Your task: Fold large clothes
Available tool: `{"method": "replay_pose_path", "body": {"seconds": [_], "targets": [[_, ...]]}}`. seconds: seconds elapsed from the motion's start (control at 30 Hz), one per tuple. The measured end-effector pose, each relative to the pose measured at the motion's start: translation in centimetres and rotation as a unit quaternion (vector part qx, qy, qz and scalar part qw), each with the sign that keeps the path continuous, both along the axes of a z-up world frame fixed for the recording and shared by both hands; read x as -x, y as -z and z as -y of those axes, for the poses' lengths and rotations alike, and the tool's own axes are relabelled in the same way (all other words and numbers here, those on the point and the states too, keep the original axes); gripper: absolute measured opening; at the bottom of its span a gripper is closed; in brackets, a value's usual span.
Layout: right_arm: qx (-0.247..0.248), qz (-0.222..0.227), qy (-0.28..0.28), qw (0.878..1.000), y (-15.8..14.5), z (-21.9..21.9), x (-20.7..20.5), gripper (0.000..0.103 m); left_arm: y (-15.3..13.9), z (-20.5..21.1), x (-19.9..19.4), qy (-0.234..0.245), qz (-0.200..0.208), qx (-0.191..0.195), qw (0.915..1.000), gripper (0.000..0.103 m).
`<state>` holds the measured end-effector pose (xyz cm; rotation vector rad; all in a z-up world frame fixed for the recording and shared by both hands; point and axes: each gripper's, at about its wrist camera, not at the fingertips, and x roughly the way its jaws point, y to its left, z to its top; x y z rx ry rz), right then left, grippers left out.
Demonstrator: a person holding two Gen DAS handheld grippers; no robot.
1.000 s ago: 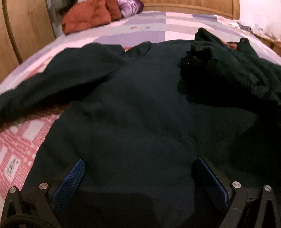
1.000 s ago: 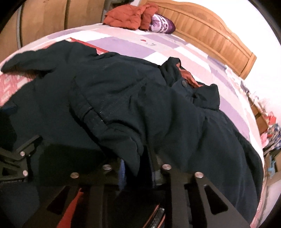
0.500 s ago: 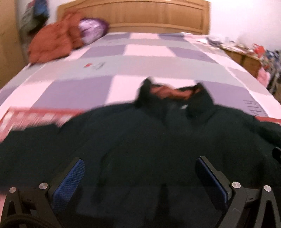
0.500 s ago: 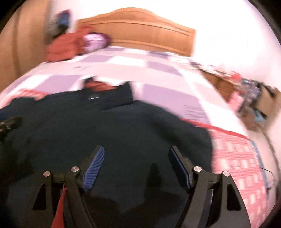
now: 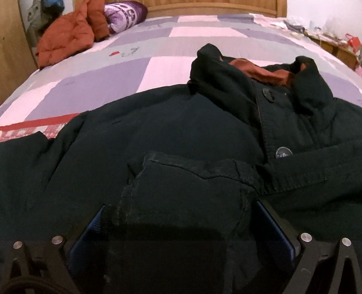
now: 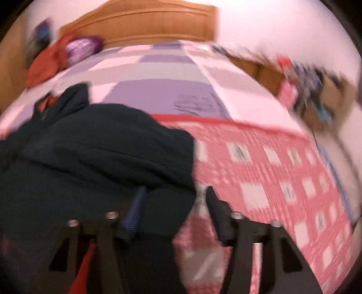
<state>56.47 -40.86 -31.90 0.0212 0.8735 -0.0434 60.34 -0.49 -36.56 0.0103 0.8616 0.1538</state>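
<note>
**Dark jacket spread on bed, both tongs low over it**

Far left at the bed's head, an orange-red garment (image 5: 65,40) lies next to a purple pillow (image 5: 124,13). The dark jacket (image 5: 158,126) lies front-up across the checkered bedspread (image 5: 126,67), rust-lined collar (image 5: 260,70) toward the headboard (image 5: 215,8), 2 buttons visible on the placket. A cuff end (image 5: 181,194) sits btwn the left gripper (image 5: 181,228) fingers, jaws spread wide, not pinching. Right view is blurred: right gripper (image 6: 175,203) w/ jaws apart over the jacket's edge, 1 finger over fabric, the other over the pink-check sheet (image 6: 271,181).
</note>
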Motion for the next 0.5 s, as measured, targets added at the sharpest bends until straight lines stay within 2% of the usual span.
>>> {"method": "replay_pose_path", "body": {"seconds": [0.1,0.2,0.33,0.37,0.43,0.5], "targets": [[0.083,0.035,-0.021,0.996,-1.7,-3.1,0.7,0.067,0.1,-0.2,-0.3,-0.001,0.000,0.003,1.0000,0.103],[0.090,0.061,-0.103,0.989,-3.4,-8.7,0.0,0.069,-0.1,-0.5,-0.6,-0.002,0.004,-0.004,1.0000,0.103],[0.066,0.022,-0.186,0.980,-2.9,-14.6,-3.0,0.069,0.0,-0.2,-0.4,-0.002,0.005,-0.004,1.0000,0.103],[0.076,0.006,-0.198,0.977,-2.3,-15.4,-4.0,0.069,0.0,-0.3,-0.3,-0.002,0.006,-0.004,1.0000,0.103],[0.106,-0.009,-0.188,0.976,-1.2,-14.4,-5.4,0.068,0.0,-0.3,-0.3,-0.001,0.007,-0.001,1.0000,0.103],[0.076,-0.019,-0.119,0.990,-0.7,-9.3,-6.4,0.068,0.1,-0.2,-0.1,0.001,0.010,0.000,1.0000,0.103]]}}
